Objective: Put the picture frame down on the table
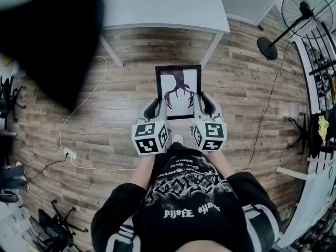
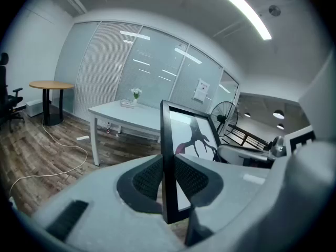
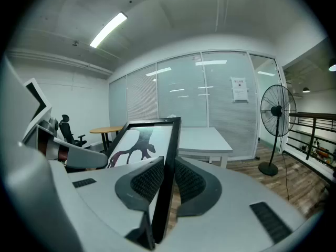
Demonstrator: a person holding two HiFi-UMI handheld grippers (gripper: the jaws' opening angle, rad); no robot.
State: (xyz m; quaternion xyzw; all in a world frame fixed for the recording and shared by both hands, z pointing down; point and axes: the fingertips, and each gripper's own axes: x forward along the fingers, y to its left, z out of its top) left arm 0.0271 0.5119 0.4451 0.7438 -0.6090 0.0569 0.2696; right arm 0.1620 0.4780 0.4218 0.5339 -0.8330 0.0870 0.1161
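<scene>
A black picture frame [image 1: 178,91] with a dark red antler-like print on white is held flat in the air over the wooden floor. My left gripper [image 1: 156,107] is shut on the frame's left edge [image 2: 168,161]. My right gripper [image 1: 200,105] is shut on its right edge [image 3: 167,182]. The white table [image 1: 163,7] stands just beyond the frame's far end; it shows ahead in the left gripper view [image 2: 126,114] and in the right gripper view [image 3: 202,140].
A standing fan [image 1: 299,14] is at the far right, its cable trailing over the floor. A white cable and power strip [image 1: 68,154] lie on the floor at left. A round wooden table [image 2: 50,85] and office chairs [image 1: 58,227] stand further off.
</scene>
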